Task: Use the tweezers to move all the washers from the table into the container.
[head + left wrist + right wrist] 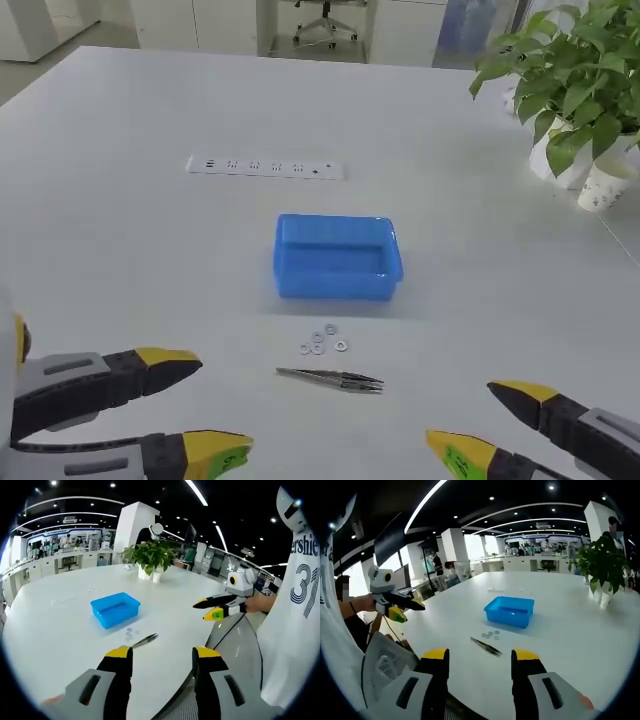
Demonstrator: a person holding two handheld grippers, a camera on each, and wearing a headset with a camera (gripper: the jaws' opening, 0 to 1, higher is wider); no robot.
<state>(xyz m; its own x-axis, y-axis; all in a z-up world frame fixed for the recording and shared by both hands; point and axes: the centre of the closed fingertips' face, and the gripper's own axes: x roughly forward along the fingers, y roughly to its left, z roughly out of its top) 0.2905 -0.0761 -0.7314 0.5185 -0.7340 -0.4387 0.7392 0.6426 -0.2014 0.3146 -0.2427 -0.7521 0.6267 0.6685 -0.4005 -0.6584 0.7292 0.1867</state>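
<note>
The task is only just beginning: picking up the tweezers [330,377] is the step in hand, and nothing is being gripped yet. The left tool [220,405] is hovering at the near left of the surface [120,260] with its jaws spread wide and nothing between them. The right tool [460,413] is hovering at the near right, likewise gaping and empty. Both are hanging well apart from the tweezers, which are lying flat on the surface between them. I cannot tell which end carries the tips.

The washers [322,342] are lying in a small loose cluster just beyond the tweezers, near them but apparently not touching. The blue container [335,280] is standing open just beyond the washers. As far as the head view is showing, no washer is lying inside it, so all of the moving seems to be waiting to be done.

The next move is probably calling for one tool to come down over the tweezers and close across both arms, so that squeezing the tool will pinch the tips. Because the tweezers are thin and lying flat, the jaws will likely be needing a low, careful approach. The other tool may be needed to steady or tip them up. The nearby washers look easy to scatter.
</note>
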